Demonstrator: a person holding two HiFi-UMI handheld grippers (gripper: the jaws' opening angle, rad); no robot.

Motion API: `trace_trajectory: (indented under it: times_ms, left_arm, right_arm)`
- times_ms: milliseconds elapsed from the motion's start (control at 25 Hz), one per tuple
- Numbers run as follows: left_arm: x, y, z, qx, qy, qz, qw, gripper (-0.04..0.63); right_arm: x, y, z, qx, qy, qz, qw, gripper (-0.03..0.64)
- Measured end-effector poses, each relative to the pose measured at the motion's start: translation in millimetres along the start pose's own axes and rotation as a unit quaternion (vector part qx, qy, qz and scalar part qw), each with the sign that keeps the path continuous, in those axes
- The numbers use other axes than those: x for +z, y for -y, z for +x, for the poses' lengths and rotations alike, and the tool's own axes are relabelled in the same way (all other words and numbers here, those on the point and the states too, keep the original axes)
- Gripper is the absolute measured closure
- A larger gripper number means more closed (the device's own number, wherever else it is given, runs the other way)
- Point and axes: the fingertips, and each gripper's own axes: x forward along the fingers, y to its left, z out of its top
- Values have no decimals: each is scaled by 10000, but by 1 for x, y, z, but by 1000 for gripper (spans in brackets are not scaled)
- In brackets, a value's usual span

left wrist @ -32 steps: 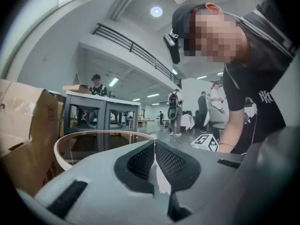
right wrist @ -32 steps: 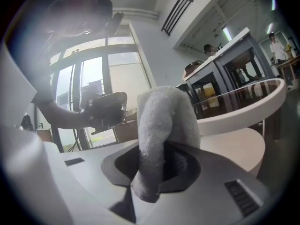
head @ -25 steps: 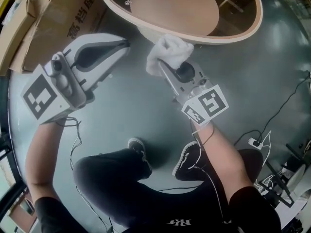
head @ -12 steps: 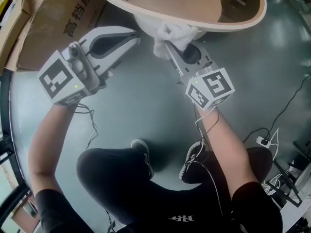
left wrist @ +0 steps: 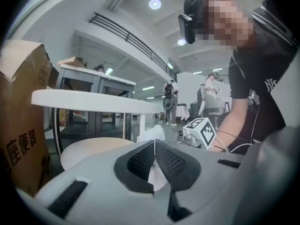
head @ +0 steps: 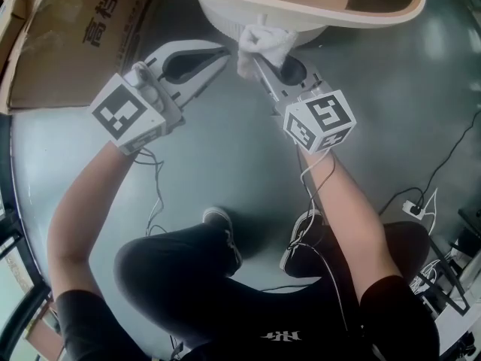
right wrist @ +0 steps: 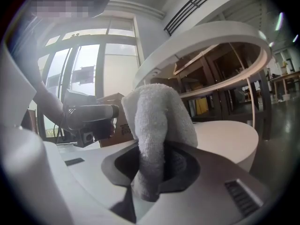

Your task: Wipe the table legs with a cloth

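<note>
Head view, shift: both grippers have moved up toward the round table over the last second, and the cloth has gone from open floor to just under the tabletop rim.
Head view, meaning: I judge the wipe is about to start or just starting, as the cloth seems to reach the table base.
Head view, right gripper: clenched on the white cloth, which bunches out past its tips.
Head view, left gripper: closed, nothing in it, just beside the cloth.
Head view, count: two grippers, one cloth, one table, one cardboard box, two shoes.

Left gripper view, left gripper: pads pressed together at the tip, nothing between them.
Left gripper view, table leg: one slim white leg between top and base, with the white cloth beside it.

Right gripper view, right gripper: clamped on the white cloth, which stands up in a thick fold.
Right gripper view, round table: close ahead, with the leg hidden behind the cloth.
Right gripper view, left gripper: one, off to the left.
</note>
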Motion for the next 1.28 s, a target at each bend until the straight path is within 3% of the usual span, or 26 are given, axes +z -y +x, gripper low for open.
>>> trace_trajectory:
  times_ms: [200,520,800,960,1280]
  left_arm:
    - [-23,-6,-2,13,-82,-158,9998,584]
    - [-52,-5,-2,-172,-291,139,9993,584]
    - [-57,-1,-3,-263,-406,52,9988,584]
    - [-59,2,0,-365,-498,223,9978,584]
    - [-61,4,-1,-329,-463,82,9984,584]
  right_arm:
    - [-33,3,8,-79,-141,19,9999,533]
    - [-82,7,22,-161,-345,-44,9993,534]
    - [-114,14,37,-232,-581,-31,9980,534]
    - [-147,24,40,-382,-843,101,9957,534]
    - [-204,44,47,-425,-1689,212,9845,532]
